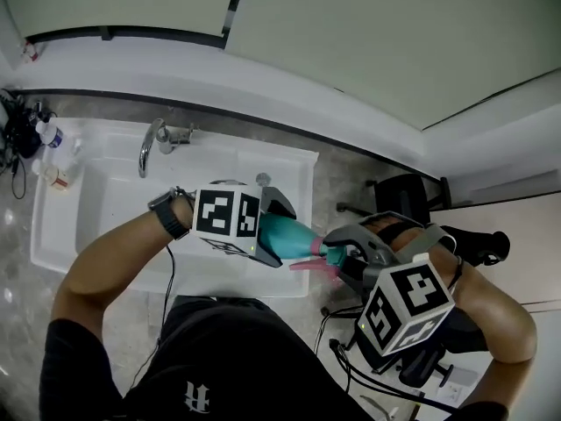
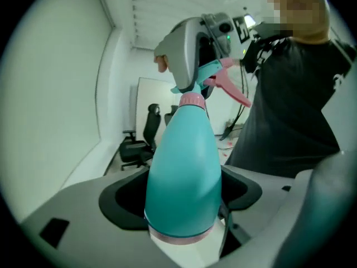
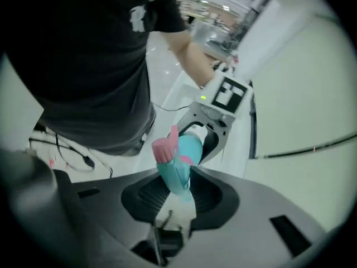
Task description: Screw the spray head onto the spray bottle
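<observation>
Gripping, left gripper (image 1: 276, 228): I am seeing its jaws clamping the broad lower body of the teal spray bottle (image 1: 294, 235), which is lying roughly level in the air with its neck pointing toward my right.
Right gripper (image 1: 344, 254): its jaws are clamping the teal spray head (image 1: 320, 257), with the pink trigger sticking out beside them.
Spray head: it is sitting at the bottle's pink neck collar (image 2: 192, 99); I am not managing to tell how far it is threaded on.
Surface: both tools are hovering over the front right part of a white sink (image 1: 61, 226).
Surround: a grey speckled surface (image 1: 351, 178) is running around the sink; I cannot tell whether it is counter or floor.
Faucet (image 1: 149, 143): chrome, standing at the back rim and arching over the basin.
Small bottles (image 1: 53, 174): two are standing just beside the sink's left edge.
Room: pale wall panels (image 1: 351, 42) with dark seams are rising behind the sink; a black office chair (image 1: 405, 196) is standing to the right, and dark cables (image 1: 346, 367) are trailing below the right gripper.
</observation>
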`<state>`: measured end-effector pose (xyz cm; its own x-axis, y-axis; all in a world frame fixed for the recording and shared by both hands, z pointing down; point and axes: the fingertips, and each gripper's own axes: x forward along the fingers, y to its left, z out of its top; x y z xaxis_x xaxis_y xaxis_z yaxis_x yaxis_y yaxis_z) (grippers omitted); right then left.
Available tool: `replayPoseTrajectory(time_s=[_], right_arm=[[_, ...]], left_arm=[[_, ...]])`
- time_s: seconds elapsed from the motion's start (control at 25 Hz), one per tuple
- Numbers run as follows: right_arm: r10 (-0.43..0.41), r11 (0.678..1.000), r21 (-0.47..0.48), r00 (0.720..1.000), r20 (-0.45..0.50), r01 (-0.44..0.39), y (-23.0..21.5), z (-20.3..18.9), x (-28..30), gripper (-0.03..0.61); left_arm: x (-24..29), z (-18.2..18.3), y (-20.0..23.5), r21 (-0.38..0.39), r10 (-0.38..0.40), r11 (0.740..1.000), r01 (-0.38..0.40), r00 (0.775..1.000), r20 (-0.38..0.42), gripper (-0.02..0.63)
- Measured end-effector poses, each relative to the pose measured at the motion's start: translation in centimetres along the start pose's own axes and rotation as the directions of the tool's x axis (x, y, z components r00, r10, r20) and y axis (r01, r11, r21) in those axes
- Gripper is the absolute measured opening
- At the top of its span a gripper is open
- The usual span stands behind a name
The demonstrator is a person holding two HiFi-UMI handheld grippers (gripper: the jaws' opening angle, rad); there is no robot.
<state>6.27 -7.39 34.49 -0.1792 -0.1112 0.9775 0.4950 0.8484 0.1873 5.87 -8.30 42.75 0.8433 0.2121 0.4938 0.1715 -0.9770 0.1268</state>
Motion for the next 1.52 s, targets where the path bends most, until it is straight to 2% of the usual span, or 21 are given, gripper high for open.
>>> replayPoseTrajectory(time_s=[0.08,0.12,0.24,0.32,0.44,0.68,0.8,0.96,1.12,1.24,1.36,1.52], right_arm=[[0.028,0.976,0.212,0.998,0.063,-0.041,-0.9,-0.1,0.3,0.097],[0.034,0.96,0.276,0.996,0.086,-0.057,-1.2,-0.1,0.4,0.098],[0.02,0.945,0.323,0.995,0.099,-0.051,-1.5,-0.2,1.0,0.101],[0.013,0.941,0.334,0.994,0.112,-0.05,-1.3,-0.3,1.4,0.101],[0.006,0.919,0.39,0.99,0.143,-0.062,-1.3,-0.6,2.2,0.101],[-0.003,0.831,0.543,0.974,0.228,-0.125,-1.6,-1.4,4.0,0.107],[-0.019,0.804,0.578,0.965,0.261,-0.141,-1.6,-1.5,4.7,0.109],[-0.031,0.799,0.582,0.956,0.291,-0.151,-0.8,-1.3,5.7,0.109],[-0.045,0.801,0.578,0.947,0.319,-0.157,0.0,-0.3,6.1,0.109],[-0.091,0.818,0.564,0.944,0.317,-0.11,0.9,1.0,6.6,0.109],[-0.161,0.83,0.556,0.941,0.298,-0.034,2.1,2.6,7.2,0.109],[-0.25,0.812,0.583,0.923,0.291,0.036,3.9,3.7,6.5,0.109]], left_arm=[[-0.1,-0.4,1.0,0.006,0.118,0.993,-0.118,0.992,-0.052,0.371],[-0.1,-0.5,1.4,0.009,0.171,0.985,-0.171,0.982,-0.076,0.371],[0.4,-1.3,2.2,0.019,0.27,0.963,-0.269,0.954,-0.131,0.371],[0.8,-1.7,2.0,0.005,0.265,0.964,-0.266,0.956,-0.126,0.37],[1.1,-2.4,2.1,-0.002,0.263,0.964,-0.265,0.956,-0.131,0.37],[1.2,-4.1,2.8,-0.005,0.292,0.954,-0.3,0.933,-0.208,0.367],[1.2,-4.9,3.0,0.005,0.308,0.948,-0.317,0.918,-0.25,0.364],[1.5,-6.1,2.4,0.011,0.312,0.946,-0.323,0.903,-0.294,0.364],[1.6,-6.8,1.0,-0.018,0.249,0.964,-0.267,0.918,-0.308,0.365],[1.6,-7.7,-0.5,-0.004,0.229,0.97,-0.243,0.923,-0.31,0.365],[1.1,-8.8,-1.8,0.06,0.266,0.963,-0.262,0.9,-0.347,0.365],[0.6,-8.5,-3.6,0.128,0.284,0.959,-0.253,0.869,-0.406,0.365]])
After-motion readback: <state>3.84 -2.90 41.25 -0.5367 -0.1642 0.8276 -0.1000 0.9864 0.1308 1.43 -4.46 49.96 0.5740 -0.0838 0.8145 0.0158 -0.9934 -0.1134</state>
